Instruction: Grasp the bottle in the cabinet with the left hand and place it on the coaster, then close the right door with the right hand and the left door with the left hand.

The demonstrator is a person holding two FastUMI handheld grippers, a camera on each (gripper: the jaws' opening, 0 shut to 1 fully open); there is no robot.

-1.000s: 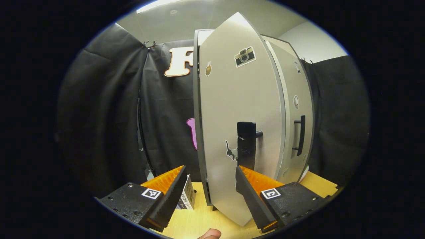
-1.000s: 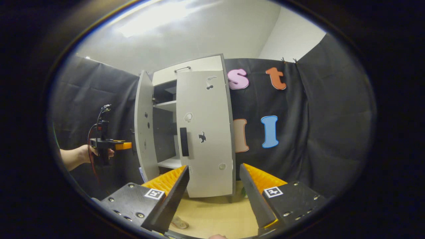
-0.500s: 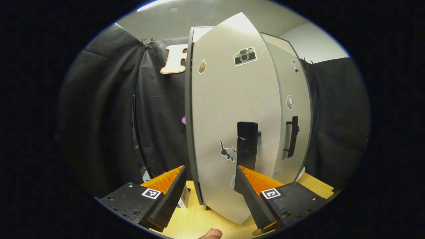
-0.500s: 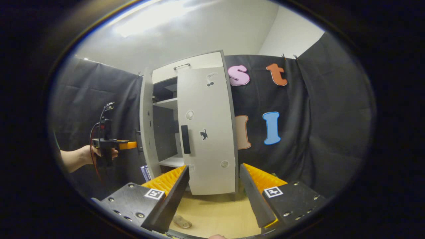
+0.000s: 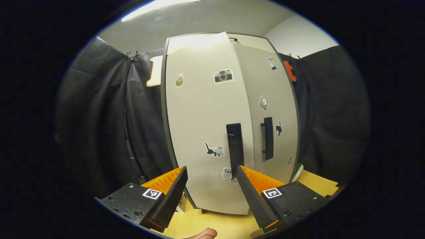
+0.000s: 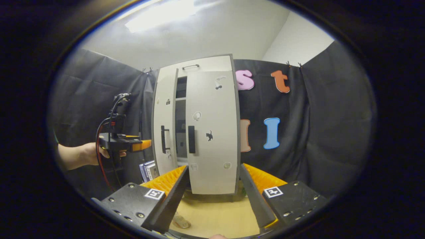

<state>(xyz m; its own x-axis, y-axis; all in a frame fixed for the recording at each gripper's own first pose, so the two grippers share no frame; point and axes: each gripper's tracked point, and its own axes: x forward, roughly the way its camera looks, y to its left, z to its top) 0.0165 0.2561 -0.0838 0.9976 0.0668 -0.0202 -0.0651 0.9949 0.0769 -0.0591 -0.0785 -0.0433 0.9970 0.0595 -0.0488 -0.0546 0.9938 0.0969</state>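
The pale grey cabinet [image 5: 212,109] stands on the wooden table. Its left door [image 5: 206,132], with a black handle [image 5: 234,149], is almost shut; in the right gripper view a narrow dark gap [image 6: 181,126] remains beside the left door [image 6: 165,132]. The right door [image 6: 212,132] lies shut. My left gripper [image 5: 211,172] is open, close in front of the left door below its handle; whether it touches I cannot tell. A hand holds that left gripper [image 6: 132,145] at the door's face. My right gripper [image 6: 214,169] hangs open, back from the cabinet.
Small boxes [image 6: 148,171] stand left of the cabinet's foot. A green and white object [image 5: 298,172] sits by the cabinet's right side. A small brown round thing [image 6: 181,221] lies on the table [image 6: 215,215] near my right gripper. Black cloth walls surround the booth.
The left door has swung from half open to nearly shut, with my left gripper following it in. The gap into the cabinet has narrowed. My right gripper has barely moved.
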